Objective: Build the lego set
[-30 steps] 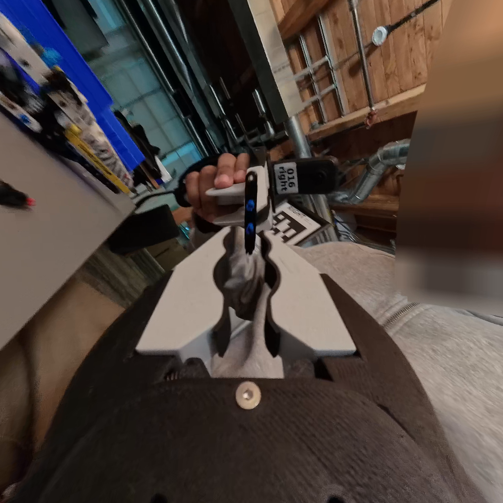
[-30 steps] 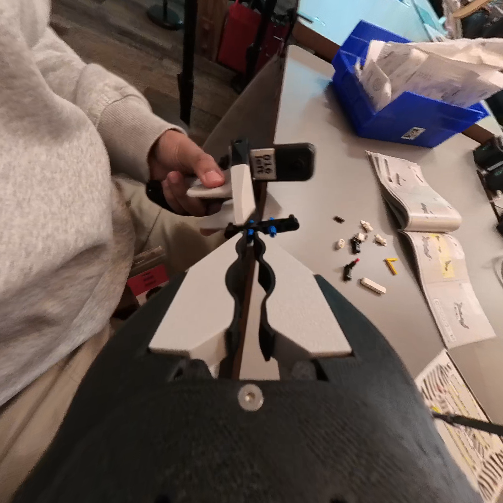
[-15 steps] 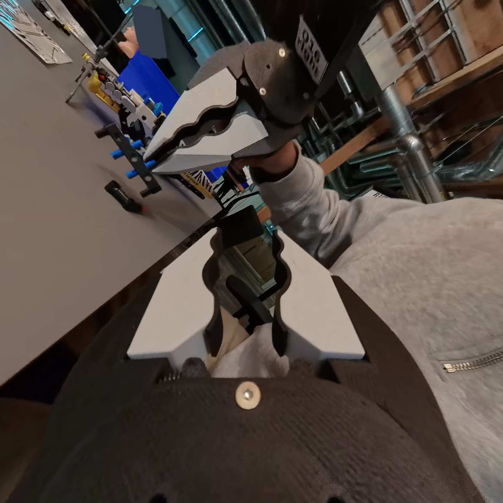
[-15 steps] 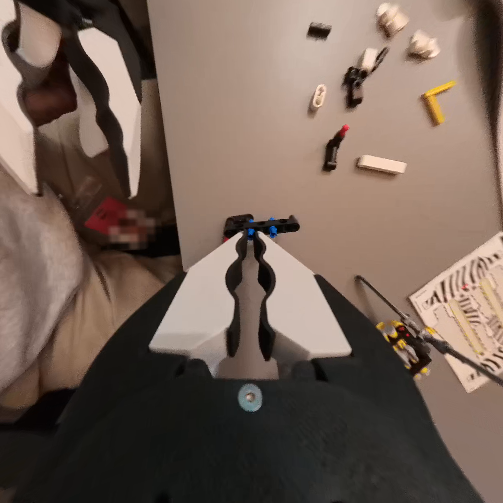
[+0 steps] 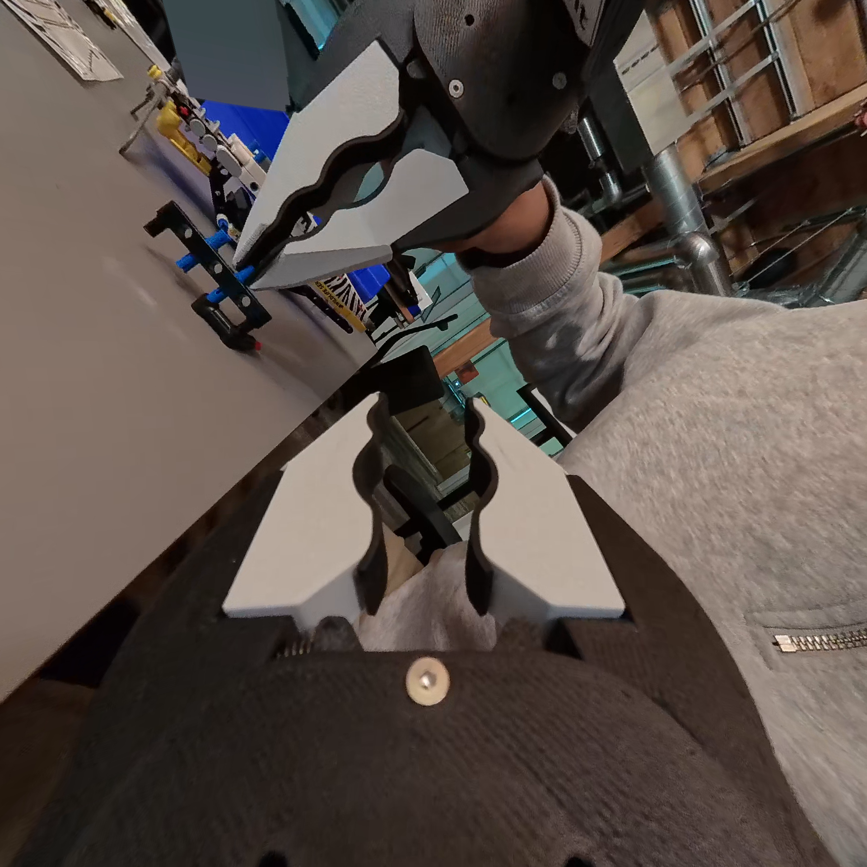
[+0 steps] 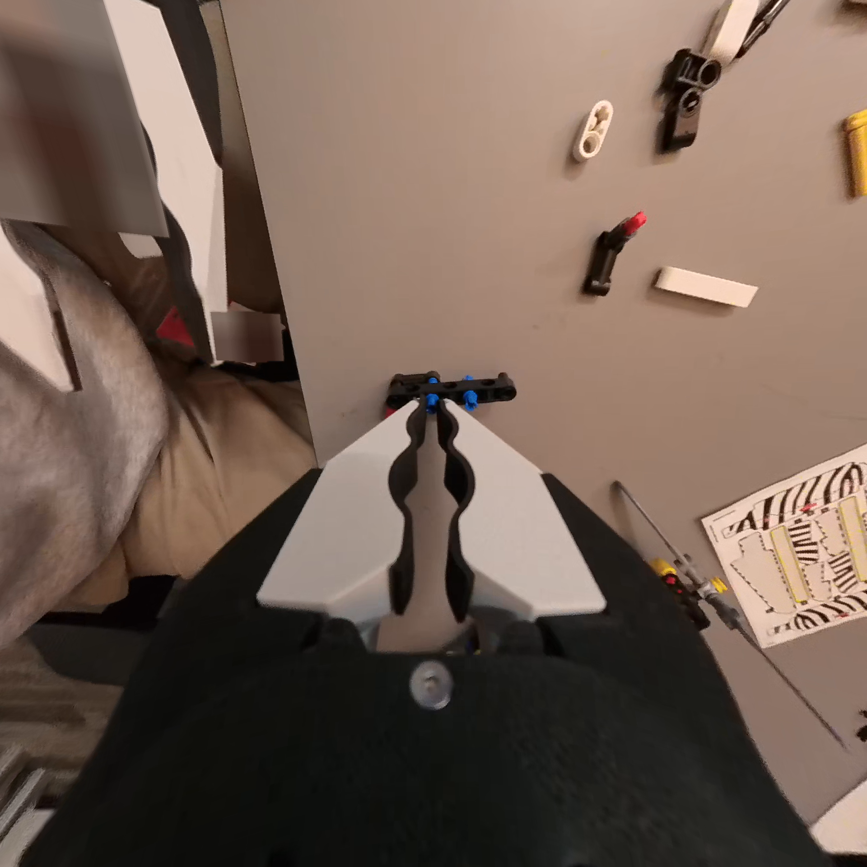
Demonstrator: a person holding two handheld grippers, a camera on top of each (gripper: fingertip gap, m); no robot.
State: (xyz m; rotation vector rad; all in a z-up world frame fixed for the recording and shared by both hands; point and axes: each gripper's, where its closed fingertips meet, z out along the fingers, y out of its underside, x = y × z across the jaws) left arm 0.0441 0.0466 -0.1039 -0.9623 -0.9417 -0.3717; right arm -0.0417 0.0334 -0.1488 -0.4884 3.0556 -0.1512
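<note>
One yellow piece (image 6: 856,155) cropped, right hand-held gripper (image 6: 432,407) hiding red tip

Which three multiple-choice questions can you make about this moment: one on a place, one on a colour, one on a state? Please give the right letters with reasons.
1. Where is the black beam?
A. near the table's edge
B. in a blue bin
C. on the sticker sheet

2. What colour are the pins in the beam?
A. yellow
B. blue
C. white

3. How is the left gripper?
A. shut on a pin
B. shut on the beam
C. open and empty

Answers:
1 A: the right wrist view shows it beside the edge.
2 B: they are blue in both views.
3 C: its fingers stand apart off the table, while the right gripper pinches a pin.
</note>
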